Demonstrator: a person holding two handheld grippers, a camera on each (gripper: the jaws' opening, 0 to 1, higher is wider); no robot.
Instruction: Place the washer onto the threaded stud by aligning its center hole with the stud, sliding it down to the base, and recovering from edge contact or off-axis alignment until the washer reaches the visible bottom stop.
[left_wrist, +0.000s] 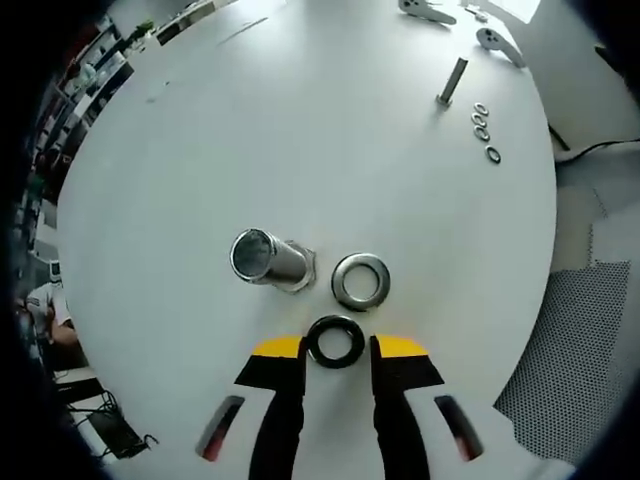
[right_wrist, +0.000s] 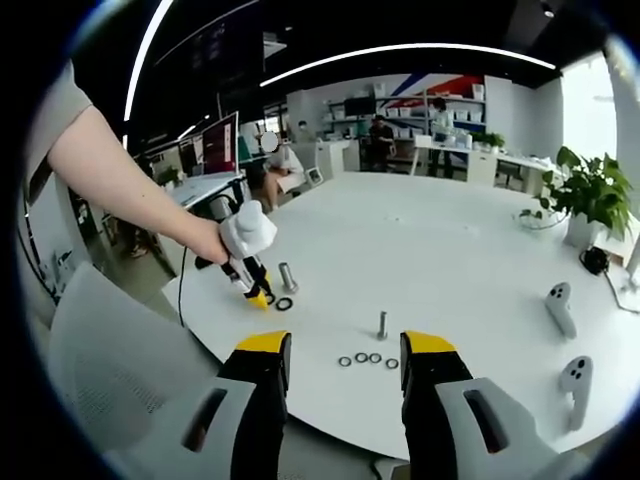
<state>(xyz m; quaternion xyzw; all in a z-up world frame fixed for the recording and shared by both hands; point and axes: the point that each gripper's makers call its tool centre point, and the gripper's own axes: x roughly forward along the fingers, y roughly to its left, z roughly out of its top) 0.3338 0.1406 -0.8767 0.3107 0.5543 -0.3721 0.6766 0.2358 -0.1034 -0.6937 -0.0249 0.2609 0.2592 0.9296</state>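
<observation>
left gripper (left_wrist: 336, 347): yellow-tipped jaws apart, straddling black washer (left_wrist: 335, 342) flat on white table (left_wrist: 300, 140); contact with jaws not discernible. silver washer (left_wrist: 360, 281) flat just beyond, beside large threaded stud (left_wrist: 270, 259) upright on hex base. far side: small bolt (left_wrist: 452, 82) upright, row of small washers (left_wrist: 483, 127) near it, two white controllers (left_wrist: 455, 22) at edge. right gripper (right_wrist: 345, 358): jaws apart, empty, hovering off table edge, well apart from stud. person's arm (right_wrist: 130, 185) holds left gripper at stud.
</observation>
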